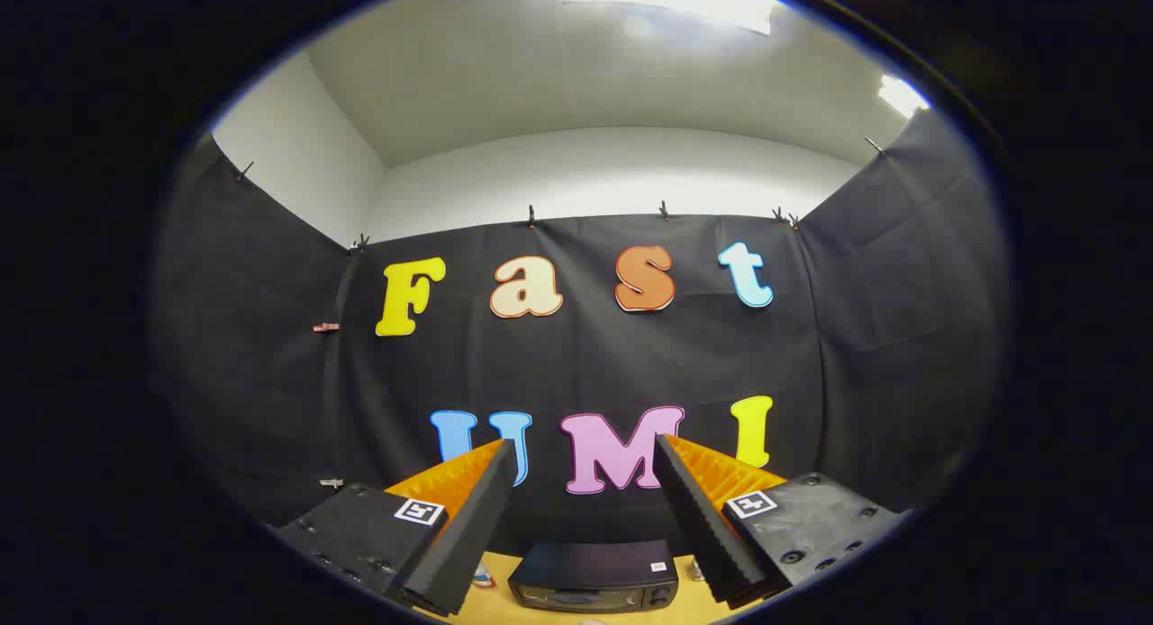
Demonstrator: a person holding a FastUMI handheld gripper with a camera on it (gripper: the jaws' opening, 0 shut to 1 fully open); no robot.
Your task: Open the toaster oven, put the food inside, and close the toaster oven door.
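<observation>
Here the hand-held gripper (585,449) is released, its fingers (468,526) spread wide and holding nothing. The toaster oven (594,575) sits on the desk (491,602) at six o'clock, low between the fingers, door closed.

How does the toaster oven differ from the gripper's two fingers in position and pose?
The toaster oven rests on the table, low and beyond the fingers, while the gripper is raised in the air. The toaster oven is one flat-lying box; the fingers are two separate wedges, apart and holding nothing. The oven lies in line with the gap between them. Whether its door is open cannot be told.
</observation>
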